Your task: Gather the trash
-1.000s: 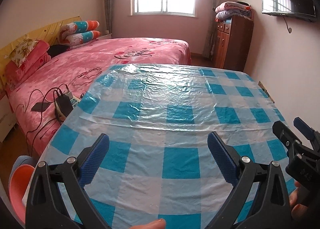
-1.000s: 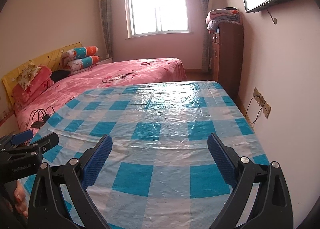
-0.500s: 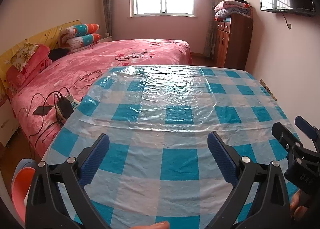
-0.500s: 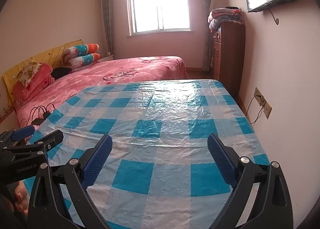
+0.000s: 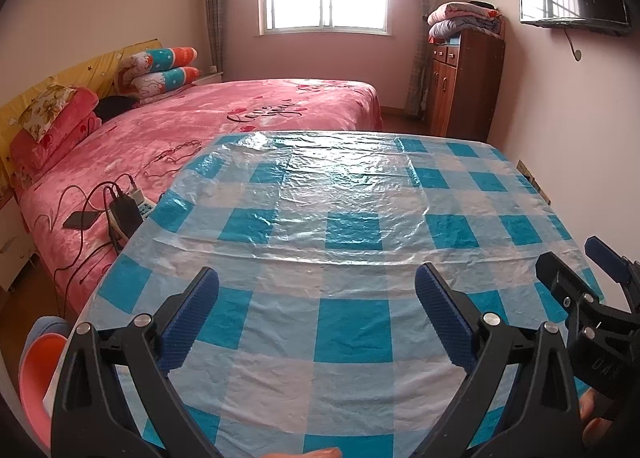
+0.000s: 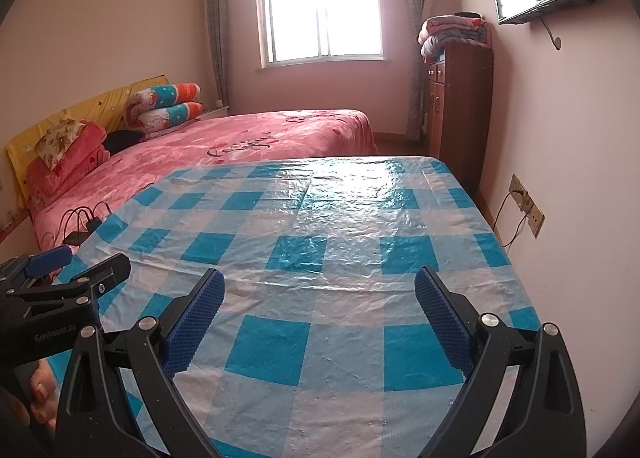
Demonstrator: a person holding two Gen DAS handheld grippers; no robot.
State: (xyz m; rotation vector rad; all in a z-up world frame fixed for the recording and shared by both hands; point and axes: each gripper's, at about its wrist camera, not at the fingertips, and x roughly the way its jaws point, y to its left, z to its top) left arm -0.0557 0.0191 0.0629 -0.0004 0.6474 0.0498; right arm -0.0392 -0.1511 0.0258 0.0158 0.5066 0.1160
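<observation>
Bedroom table under blue-check plastic cloth (image 5: 352, 322): no trash visible on it in either view. We hold left gripper (image 5: 316, 322) and right gripper (image 6: 320, 322) above cloth, jaws apart, empty. We should scan wider first; pink bed (image 5: 224, 125) beside.

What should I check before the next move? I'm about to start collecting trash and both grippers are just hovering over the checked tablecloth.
1. Left gripper open with nothing between the fingers: ok.
2. Right gripper open with nothing between the fingers: ok.
3. Grippers apart, not touching each other: ok.
4. Trash located on the checked tablecloth: not ok, none shows in either view.
5. Bin or bag to drop trash into: cannot tell; only an orange rim shows at the table's left edge.
6. Cables and phone on the bed kept out of the path: ok.
</observation>
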